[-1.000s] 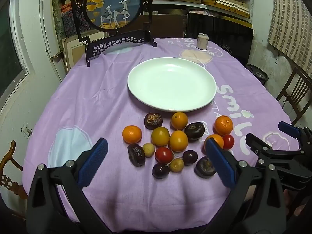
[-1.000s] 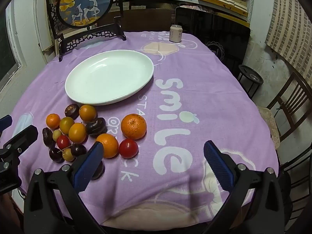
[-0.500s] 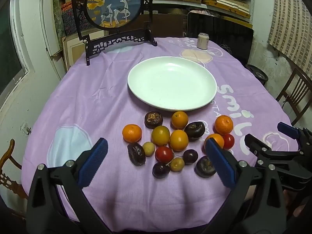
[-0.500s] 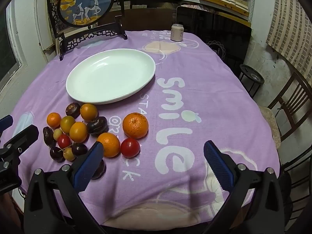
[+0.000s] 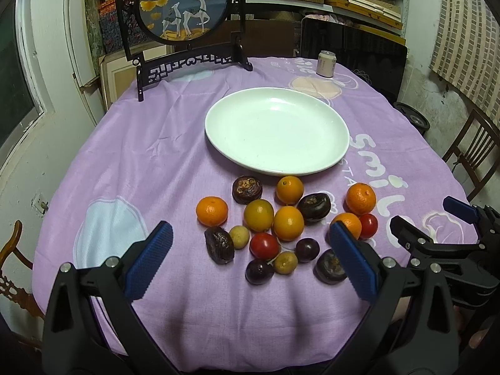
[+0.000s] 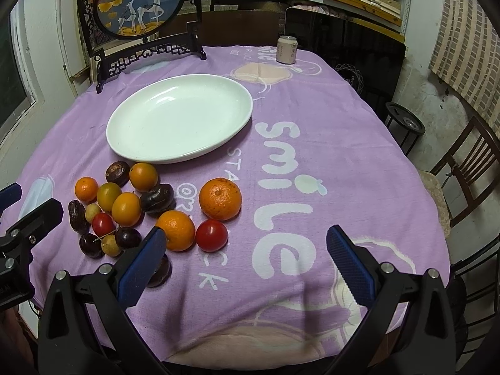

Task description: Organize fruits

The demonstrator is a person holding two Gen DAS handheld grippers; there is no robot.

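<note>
Left wrist view: left gripper (image 5: 250, 254) spread wide, lower frame, holding nothing; fruits (image 5: 287, 223) clustered centre, just below white plate (image 5: 339, 153) (bare). Right wrist view: right gripper (image 6: 245, 257) also spread, fruits (image 6: 150, 209) centre-left, below plate (image 6: 240, 125).

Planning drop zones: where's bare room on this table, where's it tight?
Free: the plate, nothing on it; cloth right of the "smile" print; cloth left of the plate, below the screen stand. Tight: the fruit cluster between plate and grippers.
</note>
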